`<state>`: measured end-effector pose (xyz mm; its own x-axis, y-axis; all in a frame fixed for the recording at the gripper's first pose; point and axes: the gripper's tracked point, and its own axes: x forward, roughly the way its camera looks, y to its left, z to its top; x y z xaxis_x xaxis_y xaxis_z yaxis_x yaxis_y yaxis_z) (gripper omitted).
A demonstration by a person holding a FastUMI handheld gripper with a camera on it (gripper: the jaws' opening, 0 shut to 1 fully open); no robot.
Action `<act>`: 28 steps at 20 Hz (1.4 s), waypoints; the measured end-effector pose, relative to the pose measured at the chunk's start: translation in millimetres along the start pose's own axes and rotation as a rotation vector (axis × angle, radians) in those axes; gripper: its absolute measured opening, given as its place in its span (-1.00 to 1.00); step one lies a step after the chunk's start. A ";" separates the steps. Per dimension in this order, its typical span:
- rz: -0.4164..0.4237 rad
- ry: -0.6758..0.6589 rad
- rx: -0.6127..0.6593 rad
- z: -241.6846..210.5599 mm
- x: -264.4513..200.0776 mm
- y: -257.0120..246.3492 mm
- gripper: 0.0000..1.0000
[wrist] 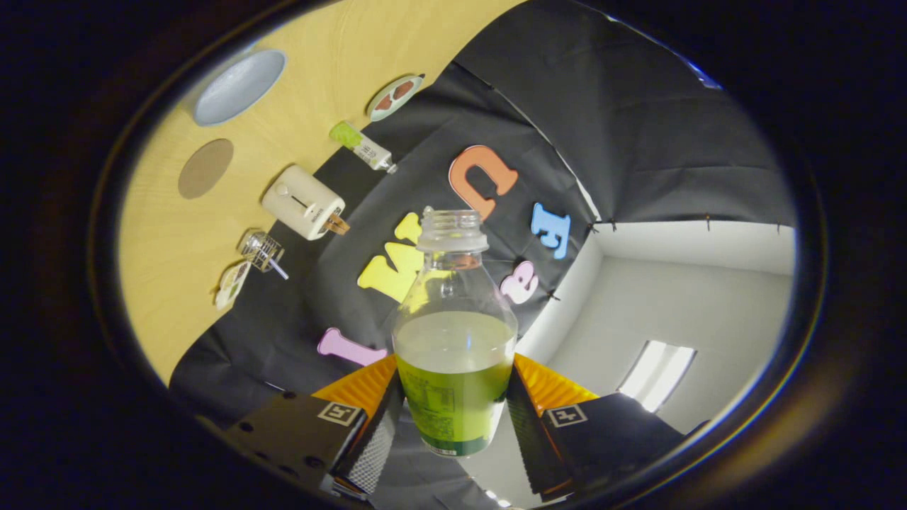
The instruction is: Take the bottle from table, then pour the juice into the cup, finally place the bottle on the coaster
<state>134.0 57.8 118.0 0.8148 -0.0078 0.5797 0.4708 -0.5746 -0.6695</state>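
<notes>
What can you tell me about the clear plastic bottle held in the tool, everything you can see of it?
The clear plastic bottle with a green label sits between the fingers of the tool, both pressing its lower, labelled body. Its threaded neck is open, with no cap on. Pale yellowish juice fills it to about halfway, above the label. The wooden table appears tilted off to one side behind it, so the bottle seems lifted clear of it.

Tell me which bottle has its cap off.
The bottle clamped between the hand-held gripper fingers: its neck is open, juice inside. The small bottle on the table beyond the toaster carries a green cap.
</notes>
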 end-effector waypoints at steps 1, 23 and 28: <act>0.042 0.019 0.040 -4.6 -0.7 8.2 0.60; 0.577 0.417 1.505 -28.4 -0.2 115.4 0.62; 0.561 0.421 1.761 -11.0 16.2 144.8 0.62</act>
<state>211.6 -34.5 35.5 0.9794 -0.1991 0.0347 0.2006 0.9376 -0.2839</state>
